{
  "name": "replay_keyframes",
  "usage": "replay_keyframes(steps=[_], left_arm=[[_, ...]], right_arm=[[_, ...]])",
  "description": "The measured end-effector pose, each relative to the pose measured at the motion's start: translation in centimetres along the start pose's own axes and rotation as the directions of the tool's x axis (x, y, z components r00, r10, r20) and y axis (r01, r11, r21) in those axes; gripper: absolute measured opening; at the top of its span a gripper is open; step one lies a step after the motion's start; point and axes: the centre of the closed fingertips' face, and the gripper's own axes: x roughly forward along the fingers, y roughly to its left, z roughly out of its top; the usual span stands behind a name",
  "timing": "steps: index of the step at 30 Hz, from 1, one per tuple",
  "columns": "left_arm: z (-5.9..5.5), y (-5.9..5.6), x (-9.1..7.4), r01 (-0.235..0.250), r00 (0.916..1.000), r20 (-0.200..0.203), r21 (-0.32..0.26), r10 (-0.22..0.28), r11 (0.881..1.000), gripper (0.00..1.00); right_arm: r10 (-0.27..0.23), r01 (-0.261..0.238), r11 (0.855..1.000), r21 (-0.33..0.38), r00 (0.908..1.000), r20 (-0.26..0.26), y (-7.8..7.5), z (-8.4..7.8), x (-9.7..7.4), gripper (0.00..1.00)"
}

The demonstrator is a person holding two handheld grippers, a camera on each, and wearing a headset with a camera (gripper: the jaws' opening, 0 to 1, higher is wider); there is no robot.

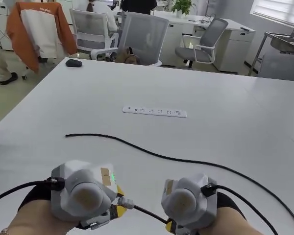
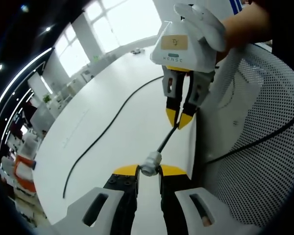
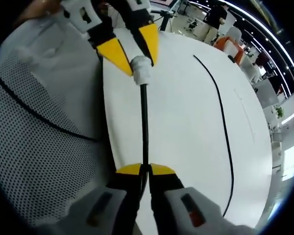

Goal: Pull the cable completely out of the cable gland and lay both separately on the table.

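Pinches the white cable gland [image 2: 149, 163] between the yellow fingertips of the left gripper [image 2: 149, 171], which are closed hard on its body. Clamps the right gripper [image 3: 145, 170] on the black cable [image 3: 143, 117], fingers pressed together around it with no gap showing. Holds both grippers tip to tip and near each other, in the air over the near edge of the white table [image 1: 225, 122].

Runs a short, straight stretch of cable from the right fingers into the mouth of the gland at the left fingers, with the cable still seated in the gland. Shows a long black run lying in a loose curve on the tabletop well ahead of both pairs of fingertips, its free end out beyond the left fingers. Cannot tell where that run joins the held stretch.

Shows a white power strip [image 1: 154, 111] flat on the table farther ahead of the fingers, past the curve, and a perforated mesh chair [image 2: 264, 161] beside the table edge close to the right fingers.
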Motion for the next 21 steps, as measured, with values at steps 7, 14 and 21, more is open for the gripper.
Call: replay_keyframes(steps=[7,14,21], left_arm=[[-0.4,0.7,-0.3,-0.027,0.9996,-0.007,-0.026,0.027,0.999,0.17],[-0.5,0.4,0.0,-0.020,0.9997,-0.017,-0.008,0.020,1.000,0.17],[-0.6,0.9,-0.3,-0.029,0.9995,-0.011,-0.035,0.028,0.999,0.17]], right_arm=[[-0.015,0.020,0.999,0.050,0.9960,-0.088,-0.5,-2.0,-0.1,0.03],[-0.023,0.028,0.983,0.184,0.9992,-0.033,-1.4,-1.6,-0.5,0.03],[-0.035,0.029,0.980,0.198,0.9989,0.030,-2.7,0.4,-1.2,0.03]])
